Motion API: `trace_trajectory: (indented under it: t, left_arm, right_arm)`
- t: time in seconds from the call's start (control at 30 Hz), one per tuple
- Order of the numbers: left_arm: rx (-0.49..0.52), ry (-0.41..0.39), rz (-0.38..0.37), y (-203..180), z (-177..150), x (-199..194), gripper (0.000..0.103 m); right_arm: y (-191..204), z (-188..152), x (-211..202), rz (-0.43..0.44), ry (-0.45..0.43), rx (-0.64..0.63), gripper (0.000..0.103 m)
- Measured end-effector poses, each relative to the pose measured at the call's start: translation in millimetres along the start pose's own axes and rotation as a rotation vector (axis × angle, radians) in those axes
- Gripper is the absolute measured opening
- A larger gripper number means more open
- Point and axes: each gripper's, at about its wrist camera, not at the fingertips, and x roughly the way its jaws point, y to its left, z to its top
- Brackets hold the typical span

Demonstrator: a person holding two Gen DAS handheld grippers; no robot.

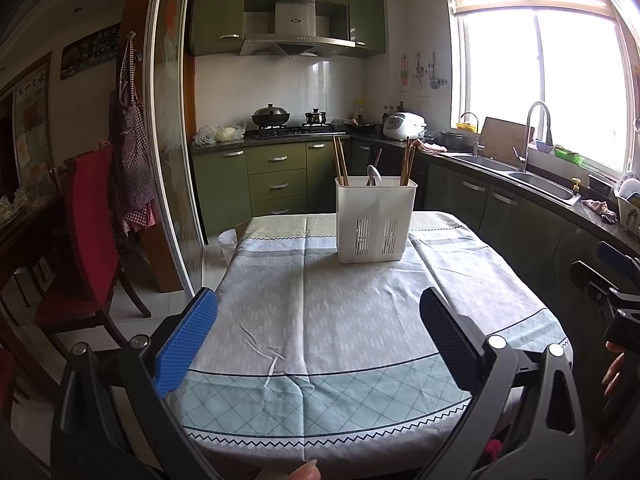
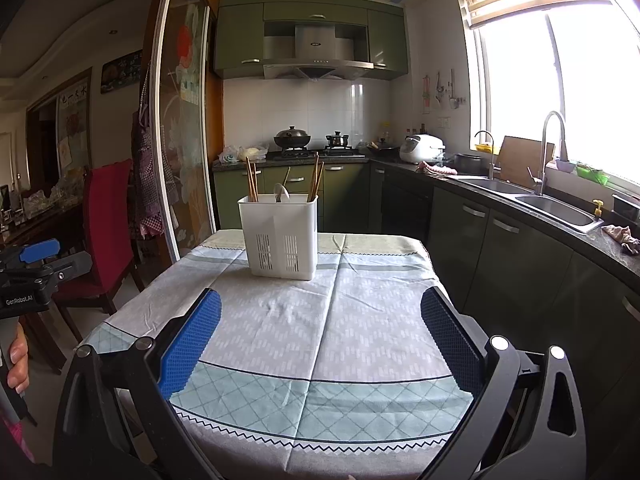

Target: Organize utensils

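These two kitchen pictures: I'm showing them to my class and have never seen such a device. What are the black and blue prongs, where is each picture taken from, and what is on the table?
No robot here: a person holds a two-finger tool in each hand, with a camera on each looking forward along its fingers. One picture comes from the left tool, the other from the right tool. Both are open and hold nothing. On the tablecloth stands a white utensil holder containing chopsticks and a spoon.

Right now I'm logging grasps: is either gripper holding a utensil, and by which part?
Nothing is held. The left gripper and right gripper are both open above the tablecloth.
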Motion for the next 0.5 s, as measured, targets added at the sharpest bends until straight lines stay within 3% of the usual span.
trace_trajectory:
  t: [0.5]
  left_arm:
    - [-0.002, 0.003, -0.004, 0.0, -0.5, 0.8, 0.097]
  right_arm:
    - [1.1, -0.5, 1.3, -0.001, -0.001, 0.001, 0.099]
